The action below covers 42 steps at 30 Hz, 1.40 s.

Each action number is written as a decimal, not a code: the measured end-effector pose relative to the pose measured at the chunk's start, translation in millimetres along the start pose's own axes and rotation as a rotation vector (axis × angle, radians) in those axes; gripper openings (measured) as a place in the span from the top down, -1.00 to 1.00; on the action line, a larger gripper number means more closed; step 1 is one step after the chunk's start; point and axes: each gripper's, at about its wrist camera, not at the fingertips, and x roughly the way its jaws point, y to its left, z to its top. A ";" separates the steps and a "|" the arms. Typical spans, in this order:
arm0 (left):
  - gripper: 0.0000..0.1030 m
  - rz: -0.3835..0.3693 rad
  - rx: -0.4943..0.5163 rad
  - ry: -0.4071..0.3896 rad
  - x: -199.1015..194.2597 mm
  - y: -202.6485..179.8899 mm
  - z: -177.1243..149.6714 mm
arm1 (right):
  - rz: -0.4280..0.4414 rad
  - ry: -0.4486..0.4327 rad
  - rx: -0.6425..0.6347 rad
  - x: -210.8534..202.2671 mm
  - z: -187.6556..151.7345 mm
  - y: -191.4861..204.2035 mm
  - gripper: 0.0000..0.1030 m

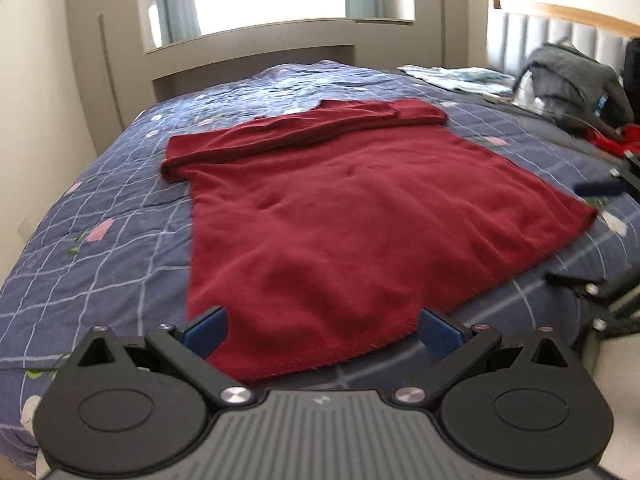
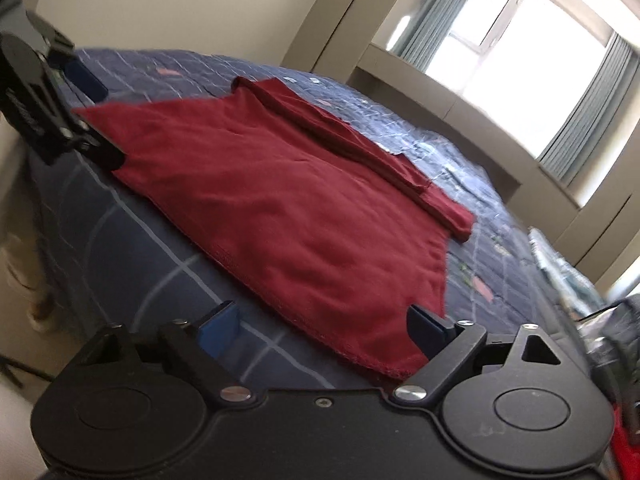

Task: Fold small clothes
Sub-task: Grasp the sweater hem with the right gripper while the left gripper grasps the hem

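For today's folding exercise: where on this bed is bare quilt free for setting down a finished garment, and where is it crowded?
Bare quilt lies left of the red garment, and a further strip runs between its folded sleeves and the window-side edge. The headboard side is crowded: a grey bag, light folded cloth, and red items.

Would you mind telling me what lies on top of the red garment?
A folded-over strip of its own cloth lies along the far edge of the red garment. Whatever that fold covers is hidden. The blue checked quilt lies beneath.
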 end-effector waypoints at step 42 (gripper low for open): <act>0.30 0.255 0.347 -0.039 24.2 -10.2 -9.1 | 0.100 -0.051 -0.051 11.6 16.9 -14.5 0.54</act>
